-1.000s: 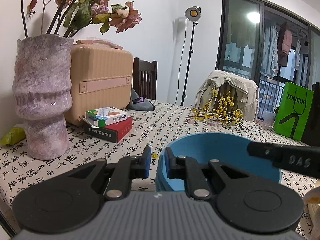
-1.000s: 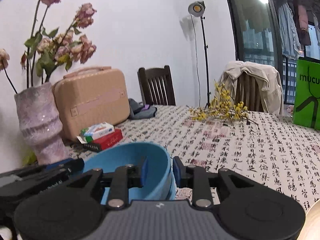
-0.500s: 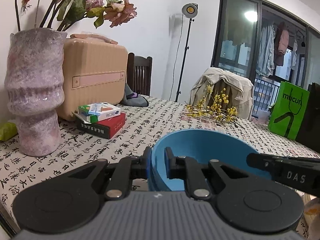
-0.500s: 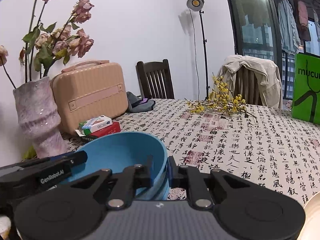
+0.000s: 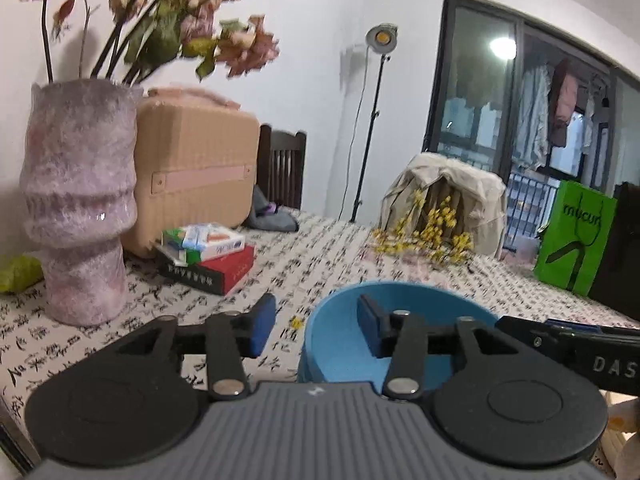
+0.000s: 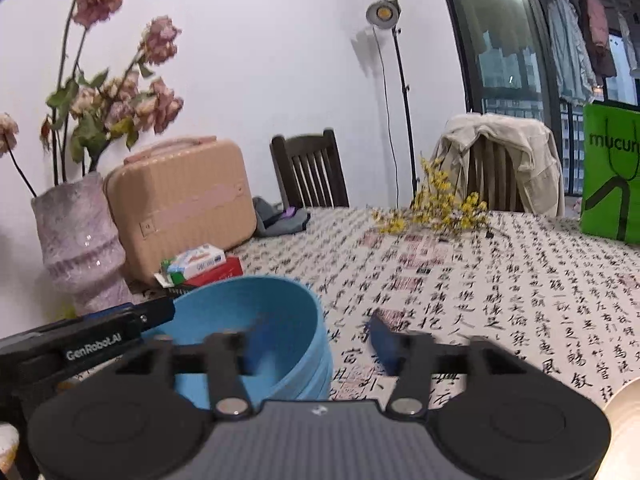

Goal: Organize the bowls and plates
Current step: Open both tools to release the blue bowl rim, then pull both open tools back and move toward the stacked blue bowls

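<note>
A blue bowl (image 5: 420, 300) (image 6: 240, 304) rests on the patterned tablecloth, and in the right wrist view it appears nested in a second blue bowl (image 6: 320, 376). My left gripper (image 5: 316, 328) straddles its left rim with one finger inside and one outside. Its jaws are opening and the pads stand clear of the rim. My right gripper (image 6: 320, 342) straddles the opposite rim the same way, jaws opening and not pressing. Each gripper shows in the other's view: the right gripper (image 5: 560, 344) and the left gripper (image 6: 100, 336).
A purple vase (image 5: 80, 200) with dried flowers, a beige case (image 5: 192, 176), and stacked boxes (image 5: 208, 256) stand at the left. Yellow flower sprigs (image 6: 436, 208) lie mid-table, and a green bag (image 6: 612, 176) stands far right. A cream dish (image 6: 628, 412) sits by the right gripper.
Both grippers were shut on the blue bowl's rim. Their jaws have now spread apart and let go of it. Neither hand has shifted much.
</note>
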A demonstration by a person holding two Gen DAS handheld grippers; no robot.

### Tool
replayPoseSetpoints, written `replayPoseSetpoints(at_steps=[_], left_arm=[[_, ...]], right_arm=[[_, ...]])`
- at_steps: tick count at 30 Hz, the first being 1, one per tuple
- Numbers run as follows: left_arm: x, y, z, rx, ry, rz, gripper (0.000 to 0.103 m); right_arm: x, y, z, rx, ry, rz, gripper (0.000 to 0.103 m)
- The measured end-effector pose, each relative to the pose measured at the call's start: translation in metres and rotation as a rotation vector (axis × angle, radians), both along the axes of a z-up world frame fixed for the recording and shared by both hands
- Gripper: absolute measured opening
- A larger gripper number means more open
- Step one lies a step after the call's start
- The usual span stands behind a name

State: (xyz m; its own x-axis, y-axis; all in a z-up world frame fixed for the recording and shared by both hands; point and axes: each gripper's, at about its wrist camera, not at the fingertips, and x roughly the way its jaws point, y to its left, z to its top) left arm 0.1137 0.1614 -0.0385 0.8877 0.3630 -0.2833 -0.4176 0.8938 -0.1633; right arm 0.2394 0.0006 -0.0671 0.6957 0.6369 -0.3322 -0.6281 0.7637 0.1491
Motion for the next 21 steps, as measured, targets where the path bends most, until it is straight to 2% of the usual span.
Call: replayPoseSetpoints(at_steps=[1,3,4,5,6,8,15,21], left_arm=[[-0.002,-0.001,0.002,0.004,-0.010,-0.002,0.069],[-0.010,-0.006,0.008,0.022,-0.043,-0.006,0.082],[-0.013,-0.009,0.011,0.030,-0.060,-0.009,0.088],[-0.017,-0.012,0.014,0.036,-0.081,-0.013,0.093],[-0.022,-0.014,0.017,0.036,-0.106,-0.014,0.103],[-0.030,-0.020,0.024,0.038,-0.139,-0.014,0.103],[-0.051,-0.043,0.038,0.065,-0.154,-0.049,0.103],[-0.058,-0.042,0.038,0.035,-0.159,-0.080,0.103]], right_arm=[[-0.003,-0.004,0.001,0.006,-0.015,-0.001,0.069],[-0.010,-0.012,0.005,0.015,-0.045,-0.012,0.082],[-0.013,-0.018,0.006,0.023,-0.063,-0.022,0.092],[-0.018,-0.024,0.008,0.032,-0.081,-0.033,0.097],[-0.022,-0.030,0.010,0.039,-0.096,-0.043,0.098],[-0.031,-0.042,0.014,0.049,-0.116,-0.058,0.103],[-0.053,-0.081,0.028,0.067,-0.150,-0.113,0.103],[-0.057,-0.091,0.030,0.040,-0.163,-0.146,0.103]])
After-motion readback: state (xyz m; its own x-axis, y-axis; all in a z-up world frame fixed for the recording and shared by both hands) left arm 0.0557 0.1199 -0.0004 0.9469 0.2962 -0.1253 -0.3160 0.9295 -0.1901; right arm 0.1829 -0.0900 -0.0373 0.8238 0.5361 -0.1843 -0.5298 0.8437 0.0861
